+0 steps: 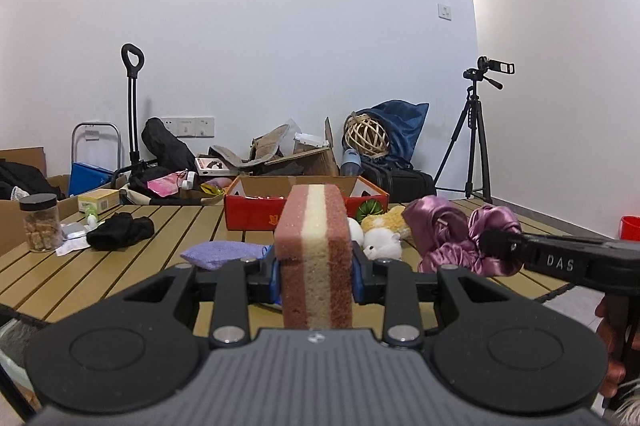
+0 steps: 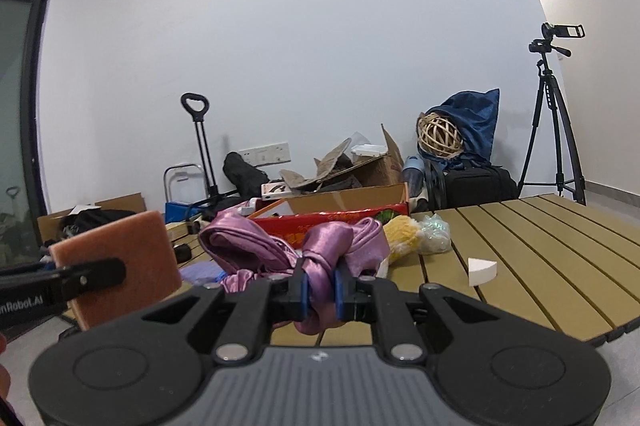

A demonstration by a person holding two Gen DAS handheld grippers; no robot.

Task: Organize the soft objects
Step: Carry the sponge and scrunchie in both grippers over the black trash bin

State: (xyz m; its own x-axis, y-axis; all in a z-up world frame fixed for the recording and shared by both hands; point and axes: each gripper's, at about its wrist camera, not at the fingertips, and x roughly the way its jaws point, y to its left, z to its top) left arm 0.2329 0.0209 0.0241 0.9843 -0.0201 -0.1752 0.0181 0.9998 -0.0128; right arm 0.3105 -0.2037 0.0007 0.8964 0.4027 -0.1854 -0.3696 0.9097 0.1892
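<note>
Holding both things up over the near worktop [image 1: 168,222] edge: left gripper [image 1: 316,276] fingers clamped on the upright sponge [image 1: 314,250], right gripper [image 2: 320,292] fingers pinching the purple satin cloth [image 2: 320,250]. Red box [image 1: 256,212] sitting straight ahead, farther back, nearer the sponge side.

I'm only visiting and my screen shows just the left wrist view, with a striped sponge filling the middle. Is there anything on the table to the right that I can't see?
Observer: Yes, a small white wedge lies alone on the slatted table, right of the purple cloth.
Operator: What does the other tool have hold of?
Observer: The right gripper is shut on a knotted part of the purple satin cloth.
Operator: Anything beside the yellow plush?
Observer: A clear crinkly bag lies against the yellow plush.
</note>
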